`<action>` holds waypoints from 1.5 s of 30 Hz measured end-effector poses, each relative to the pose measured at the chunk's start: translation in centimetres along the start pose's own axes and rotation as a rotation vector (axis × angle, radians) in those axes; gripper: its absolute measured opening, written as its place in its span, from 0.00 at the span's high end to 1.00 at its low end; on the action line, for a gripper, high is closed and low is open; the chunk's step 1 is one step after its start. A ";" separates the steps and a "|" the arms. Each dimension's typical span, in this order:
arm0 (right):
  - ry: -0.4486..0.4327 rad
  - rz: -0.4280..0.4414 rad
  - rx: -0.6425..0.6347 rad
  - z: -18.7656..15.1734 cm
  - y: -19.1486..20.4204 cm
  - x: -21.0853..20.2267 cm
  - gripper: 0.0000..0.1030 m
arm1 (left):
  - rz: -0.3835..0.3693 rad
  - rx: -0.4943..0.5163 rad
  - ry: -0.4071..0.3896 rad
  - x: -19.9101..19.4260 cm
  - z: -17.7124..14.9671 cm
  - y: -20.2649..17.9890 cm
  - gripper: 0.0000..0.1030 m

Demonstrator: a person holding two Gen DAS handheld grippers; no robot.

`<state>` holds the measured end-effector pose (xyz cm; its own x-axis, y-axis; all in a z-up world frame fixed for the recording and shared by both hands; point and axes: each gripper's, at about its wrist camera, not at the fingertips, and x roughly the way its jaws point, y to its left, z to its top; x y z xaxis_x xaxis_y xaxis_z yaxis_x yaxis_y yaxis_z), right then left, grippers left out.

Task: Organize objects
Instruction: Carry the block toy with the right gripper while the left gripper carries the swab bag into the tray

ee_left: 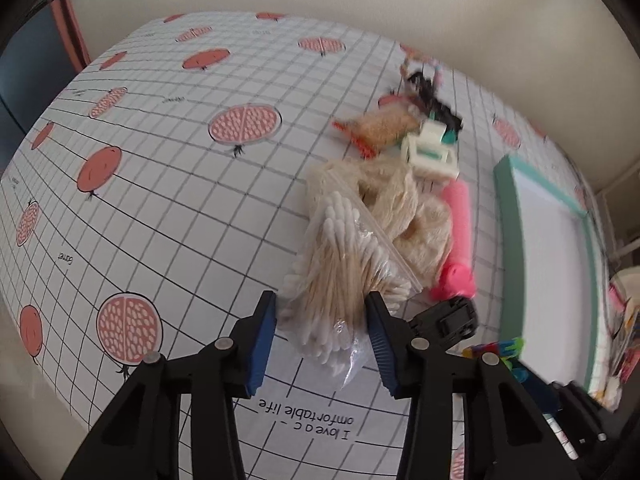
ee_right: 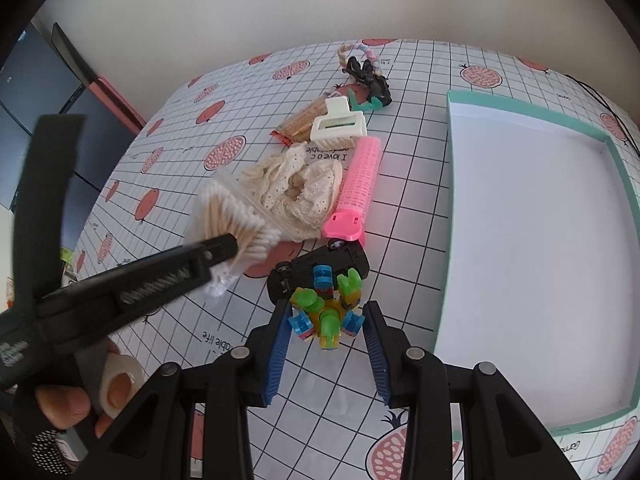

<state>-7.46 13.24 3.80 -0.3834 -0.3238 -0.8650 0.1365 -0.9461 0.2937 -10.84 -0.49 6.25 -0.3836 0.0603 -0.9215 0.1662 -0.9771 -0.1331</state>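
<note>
A clear bag of cotton swabs (ee_left: 340, 280) lies on the pomegranate-print tablecloth. My left gripper (ee_left: 321, 298) is open, its blue pads on either side of the bag's near end. In the right wrist view one left finger (ee_right: 216, 249) reaches over the swab bag (ee_right: 230, 216). My right gripper (ee_right: 328, 307) is open around a colourful plastic block toy (ee_right: 324, 316), with a gap on both sides. A teal box (ee_right: 624, 184) with a white inside lies to the right, also seen in the left wrist view as the teal box (ee_left: 506, 200).
Behind the toy lies a black toy car (ee_right: 320, 268). Further back are a pink hair roller (ee_right: 356, 184), cream lace cloth (ee_right: 300, 188), a white claw clip (ee_right: 340, 124), a snack packet (ee_right: 304, 118) and a black hair piece (ee_right: 368, 76). A hand (ee_right: 68, 400) holds the left tool.
</note>
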 end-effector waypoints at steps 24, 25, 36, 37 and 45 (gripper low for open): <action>-0.147 -0.155 0.129 1.6 -7.1 -3.2 0.62 | -0.153 0.119 -0.155 -2.4 0.3 -7.2 0.55; -0.144 -0.148 0.145 1.6 -7.6 -3.3 0.62 | -0.161 0.124 -0.151 -2.3 0.3 -7.8 0.55; -0.213 -0.243 0.269 1.1 -14.1 -5.3 0.62 | -0.274 0.175 -0.130 -1.5 0.7 -15.0 0.55; -0.220 -0.240 0.281 1.1 -14.6 -5.4 0.62 | -0.292 0.167 -0.119 -1.1 0.8 -15.4 0.55; -0.245 -0.279 0.331 0.7 -17.7 -5.6 0.62 | -0.371 0.163 -0.048 2.5 0.4 -18.9 0.55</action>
<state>-8.36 31.82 3.69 -0.5730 -0.0124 -0.8194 -0.2835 -0.9351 0.2124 -15.27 18.10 6.60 -0.4330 0.4092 -0.8031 -0.1368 -0.9105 -0.3902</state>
